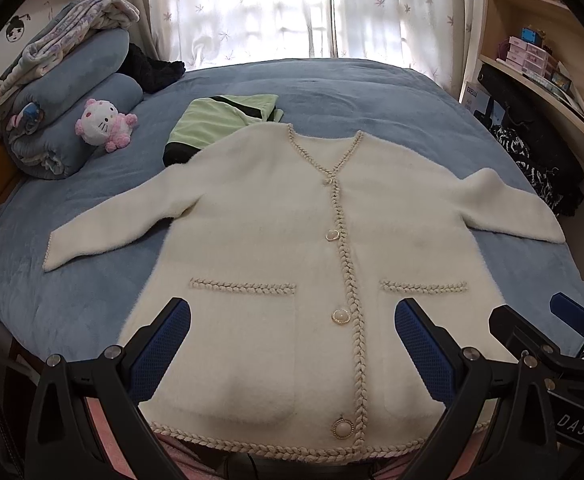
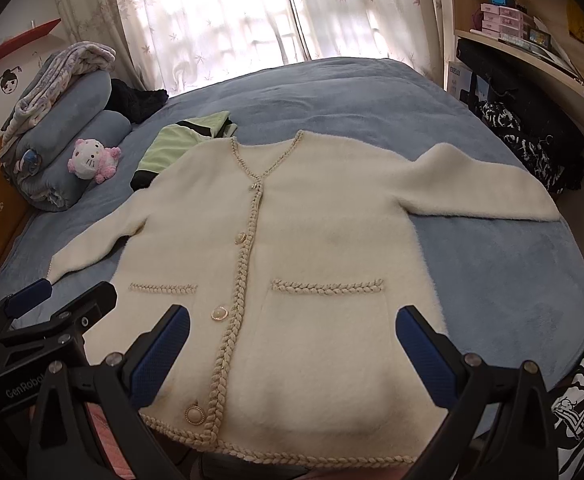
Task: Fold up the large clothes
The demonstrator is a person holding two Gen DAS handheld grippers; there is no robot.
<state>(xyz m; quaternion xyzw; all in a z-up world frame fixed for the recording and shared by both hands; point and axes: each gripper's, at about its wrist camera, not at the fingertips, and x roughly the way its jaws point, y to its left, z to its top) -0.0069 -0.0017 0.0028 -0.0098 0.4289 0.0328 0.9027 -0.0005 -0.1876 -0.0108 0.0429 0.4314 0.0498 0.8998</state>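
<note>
Sitting far left on the blue bed (image 1: 332, 92) are rolled blankets (image 1: 71, 92) with a pink and white cat toy (image 1: 105, 124) leaning on them. Next comes a green folded top (image 1: 215, 120), partly under the shoulder of the white fluffy cardigan (image 1: 275, 240). The cardigan lies flat, front up, buttoned, with both sleeves spread out. Its bottom edge is nearest the cameras. The left gripper (image 1: 292, 344) hangs over that edge, fingers wide apart, holding nothing. Just beside it, the right gripper (image 2: 294, 346) is wide too, holding nothing.

plush cat (image 1: 105, 124) | rolled blue blankets (image 1: 75, 120) | curtains (image 1: 251, 8) | shelves (image 1: 540, 40)
</note>
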